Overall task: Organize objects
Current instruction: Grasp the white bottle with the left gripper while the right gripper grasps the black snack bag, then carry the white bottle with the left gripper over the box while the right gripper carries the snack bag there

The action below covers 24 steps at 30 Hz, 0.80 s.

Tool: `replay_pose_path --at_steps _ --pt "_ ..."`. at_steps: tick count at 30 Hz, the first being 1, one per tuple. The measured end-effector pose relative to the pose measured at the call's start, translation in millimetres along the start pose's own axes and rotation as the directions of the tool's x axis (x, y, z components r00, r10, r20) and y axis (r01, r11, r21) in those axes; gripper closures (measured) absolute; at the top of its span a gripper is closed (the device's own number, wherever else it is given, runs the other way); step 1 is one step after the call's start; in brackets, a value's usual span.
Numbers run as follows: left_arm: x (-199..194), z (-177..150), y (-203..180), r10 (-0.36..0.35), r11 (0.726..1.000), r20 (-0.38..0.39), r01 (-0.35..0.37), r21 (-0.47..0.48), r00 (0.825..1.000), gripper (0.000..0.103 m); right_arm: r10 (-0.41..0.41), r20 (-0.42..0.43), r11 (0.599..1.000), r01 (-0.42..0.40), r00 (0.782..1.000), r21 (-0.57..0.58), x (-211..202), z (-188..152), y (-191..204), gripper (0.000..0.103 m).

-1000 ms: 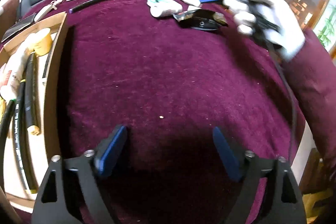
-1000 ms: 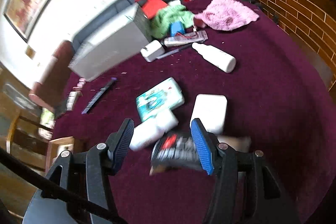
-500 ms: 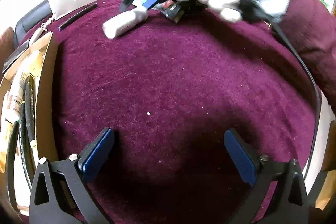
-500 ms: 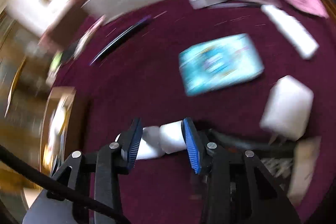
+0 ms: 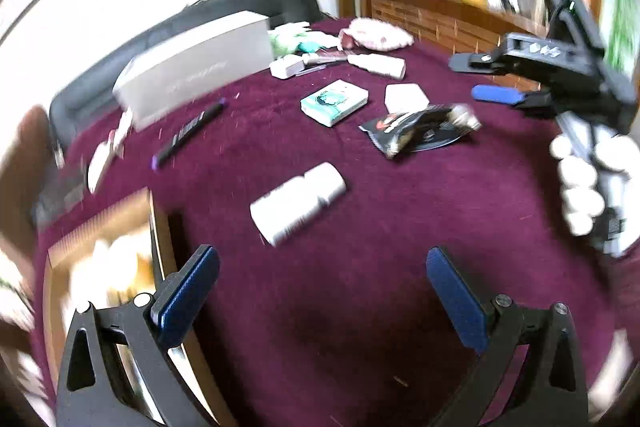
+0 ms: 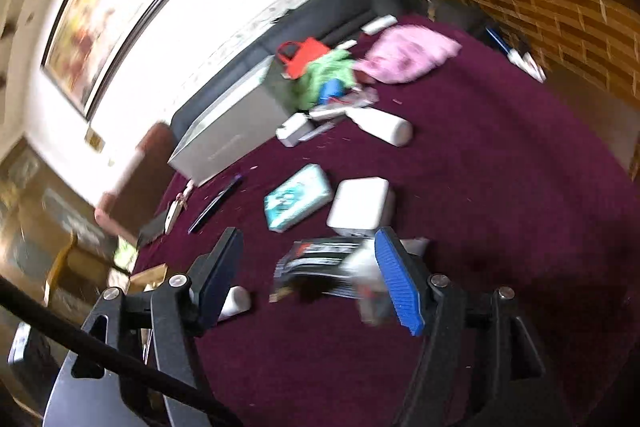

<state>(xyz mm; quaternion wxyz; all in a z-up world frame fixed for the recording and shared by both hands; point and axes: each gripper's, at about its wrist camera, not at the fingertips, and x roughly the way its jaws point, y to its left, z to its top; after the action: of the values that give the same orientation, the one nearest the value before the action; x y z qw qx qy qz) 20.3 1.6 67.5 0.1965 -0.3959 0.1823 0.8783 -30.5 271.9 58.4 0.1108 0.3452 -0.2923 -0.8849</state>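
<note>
The white bottle (image 5: 298,203) lies on its side on the maroon counter (image 5: 360,307), in the middle of the left wrist view, just above the left gripper (image 5: 322,289) and to the right of the cardboard box (image 5: 100,255) at lower left. In the right wrist view only its end shows, at lower left behind the left finger of the right gripper (image 6: 308,281).

The left gripper's jaws stand wide apart with nothing between them. The right gripper's jaws have just been opening; they are apart, with a black packet (image 6: 320,267) lying on the cloth in the gap, though the pads do not seem to press on it.

The bottle looks like rigid plastic: probably light, stiff and smooth, so it may roll or skid on the cloth if nudged from one end. Being round, it is best taken across the body near the middle, pads on opposite sides of the cylinder, rather than at the narrower cap end. The open left jaws look wide enough to span it.

The black packet is a thin, crinkly foil pouch, likely light and limp. It would bend under a pinch, so a grip on its thicker middle or a sealed edge should hold better than a corner.
</note>
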Motion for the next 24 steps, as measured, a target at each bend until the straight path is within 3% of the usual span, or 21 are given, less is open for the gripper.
replay_pose_path --at_steps 4,7,9,10,11,13,15,21,24 --pt "43 19 -6 0.118 0.977 -0.021 -0.112 0.179 0.993 0.002 -0.033 -0.044 0.997 0.036 0.998 0.062 16 -5 -25 0.035" --pt "68 28 -9 0.145 0.959 -0.027 -0.134 0.251 0.989 0.002 -0.014 -0.039 0.998 0.017 0.999 0.063 13 -4 -24 0.035" --pt "93 30 -10 0.174 0.946 -0.072 -0.146 0.288 0.982 0.0 -0.032 -0.022 0.999 0.033 0.999 0.037 11 -3 -20 0.035" --pt "95 30 -9 0.163 0.95 -0.059 -0.141 0.277 0.985 0.005 -0.043 -0.015 0.999 0.043 0.999 0.022 11 -3 -18 0.036" --pt "96 31 -5 0.127 0.964 -0.096 -0.1 0.246 0.987 0.009 -0.052 -0.011 0.999 0.052 0.999 0.013 12 -3 -17 0.036" --pt "94 33 5 -0.022 0.992 -0.187 0.045 0.119 0.982 0.059 -0.056 -0.015 0.998 0.056 0.998 0.014 14 -3 -19 0.036" --pt "85 29 6 -0.027 0.992 -0.196 0.05 0.115 0.98 0.074 -0.051 -0.022 0.998 0.051 0.998 0.035 16 -3 -22 0.035" --pt "54 0 3 -0.143 0.988 -0.212 0.153 0.034 0.967 0.074 -0.066 -0.039 0.996 0.068 0.997 0.051 23 -6 -28 0.036" --pt "43 -10 3 -0.224 0.975 -0.198 0.217 -0.056 0.954 0.074 -0.054 -0.048 0.993 0.059 0.997 0.102 30 -6 -36 0.036"
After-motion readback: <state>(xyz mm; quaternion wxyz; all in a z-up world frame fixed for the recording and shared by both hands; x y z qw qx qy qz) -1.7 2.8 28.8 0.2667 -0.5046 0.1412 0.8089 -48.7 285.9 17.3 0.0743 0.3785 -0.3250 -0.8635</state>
